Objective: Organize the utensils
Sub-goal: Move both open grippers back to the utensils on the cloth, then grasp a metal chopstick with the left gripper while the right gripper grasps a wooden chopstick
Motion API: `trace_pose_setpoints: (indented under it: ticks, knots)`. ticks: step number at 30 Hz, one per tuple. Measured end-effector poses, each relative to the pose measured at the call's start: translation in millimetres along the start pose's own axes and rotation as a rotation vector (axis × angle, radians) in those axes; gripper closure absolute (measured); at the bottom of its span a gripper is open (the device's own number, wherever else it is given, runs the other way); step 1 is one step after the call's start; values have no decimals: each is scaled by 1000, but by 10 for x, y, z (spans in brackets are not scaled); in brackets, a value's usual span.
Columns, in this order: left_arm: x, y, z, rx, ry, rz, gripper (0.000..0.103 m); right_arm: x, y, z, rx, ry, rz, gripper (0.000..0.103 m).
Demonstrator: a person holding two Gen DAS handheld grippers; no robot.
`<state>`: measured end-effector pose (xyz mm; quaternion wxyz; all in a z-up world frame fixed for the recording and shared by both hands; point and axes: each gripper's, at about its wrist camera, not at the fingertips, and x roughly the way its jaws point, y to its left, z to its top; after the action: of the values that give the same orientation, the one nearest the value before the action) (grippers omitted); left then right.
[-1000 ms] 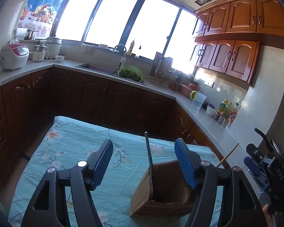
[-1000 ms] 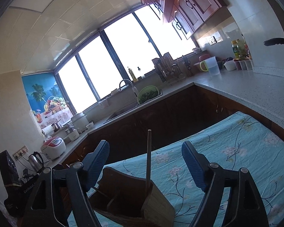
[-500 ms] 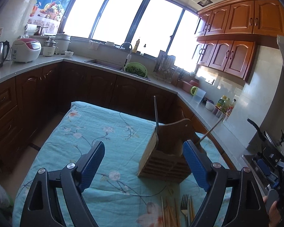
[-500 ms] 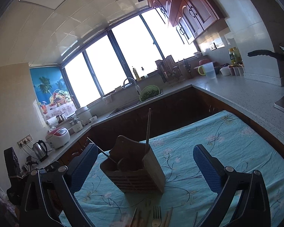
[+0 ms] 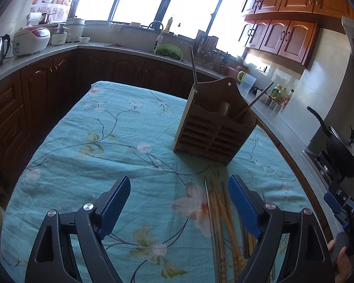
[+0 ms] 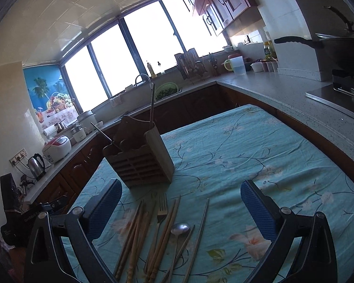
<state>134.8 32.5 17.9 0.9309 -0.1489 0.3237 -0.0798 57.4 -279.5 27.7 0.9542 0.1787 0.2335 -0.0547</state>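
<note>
Two sticks stand in the wooden holder (image 6: 139,162); chopsticks (image 6: 139,235), fork (image 6: 161,210) and spoon (image 6: 179,230) lie loose on the worktop (image 6: 259,155). Both grippers' jaws gape empty: left gripper (image 5: 179,202), right gripper (image 6: 180,204).

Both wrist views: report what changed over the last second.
Both the left gripper and the right gripper drew back from the wooden holder, bringing the loose utensils on the tablecloth into view. Nothing was grasped or released. Both grippers stayed open and empty; the holder kept its two sticks.
</note>
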Motion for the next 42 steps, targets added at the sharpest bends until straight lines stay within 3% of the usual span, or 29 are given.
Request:
trace_pose_setpoints:
  ticks: [7, 26, 35, 40, 42]
  knots:
    - [52, -42, -107, 11, 65, 25, 18, -9, -156, -254, 17, 57, -43, 1]
    - [538, -273, -94, 68, 201, 57, 20, 270, -148, -268, -28, 142, -96, 4]
    - [966, -474, 23, 128, 285, 37, 45, 648, -157, -264, -30, 242, -113, 52]
    - [1287, -564, 127, 145, 324, 33, 51, 938, -194, -285, -25, 320, -117, 55]
    - [1427, -586, 153, 152, 341, 38, 59, 1047, -203, -291, -29, 346, -122, 63]
